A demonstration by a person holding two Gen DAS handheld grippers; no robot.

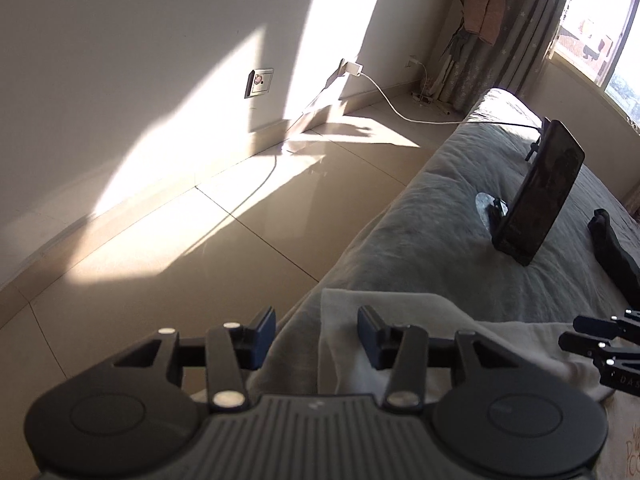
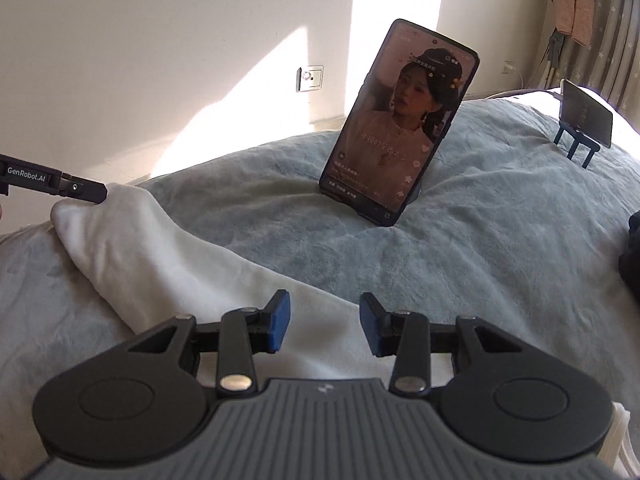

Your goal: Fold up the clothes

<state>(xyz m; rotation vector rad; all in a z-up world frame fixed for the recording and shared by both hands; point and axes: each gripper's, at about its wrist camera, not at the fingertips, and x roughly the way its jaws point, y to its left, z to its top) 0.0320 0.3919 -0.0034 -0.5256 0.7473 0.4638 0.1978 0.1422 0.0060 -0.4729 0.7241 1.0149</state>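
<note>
Sunlit bed (image 2: 460, 264) carried a white garment (image 2: 168, 256). Both tongs, left (image 1: 317, 330) and right (image 2: 324, 326), gaped half-open, empty. Next: grip an edge.

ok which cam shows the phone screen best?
Right wrist: the phone faces the camera, propped upright on the grey blanket, screen lit and readable. Left wrist shows the same phone obliquely, screen dark with glare.

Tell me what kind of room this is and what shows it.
Most likely a bedroom in a home. A bed with a grey blanket fills the view, a patterned curtain hangs by a sunlit window, and a white garment lies on the bed for folding.
</note>
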